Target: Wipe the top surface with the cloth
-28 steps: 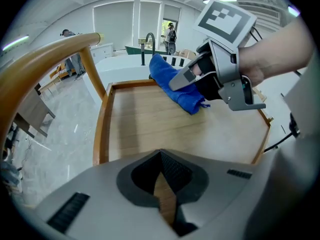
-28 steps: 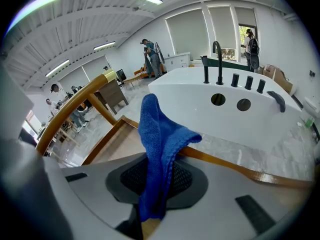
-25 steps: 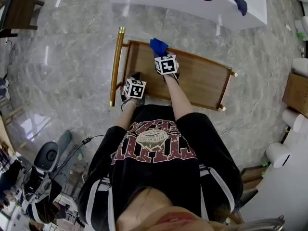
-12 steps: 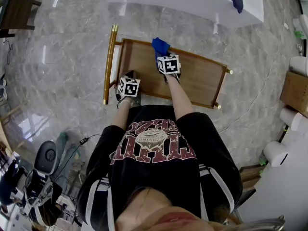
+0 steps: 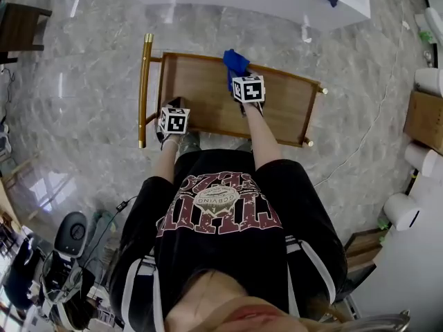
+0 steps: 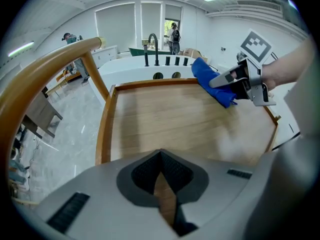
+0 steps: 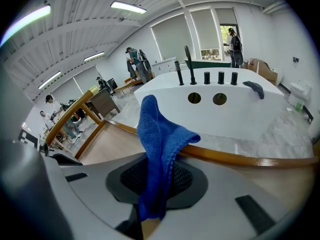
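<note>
Our right gripper (image 5: 241, 80) is clamped on the blue cloth (image 5: 235, 61) at the far edge of the desk (image 5: 208, 99); our left gripper (image 6: 161, 179), jaws together on nothing, sits over its near-left corner

a wooden cart top (image 5: 208, 102) with a raised rim stands on a grey marble floor (image 5: 83, 88); a gold handle bar (image 5: 142, 92) runs along its left end; a blue cloth (image 5: 236, 62) sits at its far rim

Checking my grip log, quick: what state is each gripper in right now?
Left gripper: shut, nothing between its jaws.
Right gripper: shut on the cloth.
</note>
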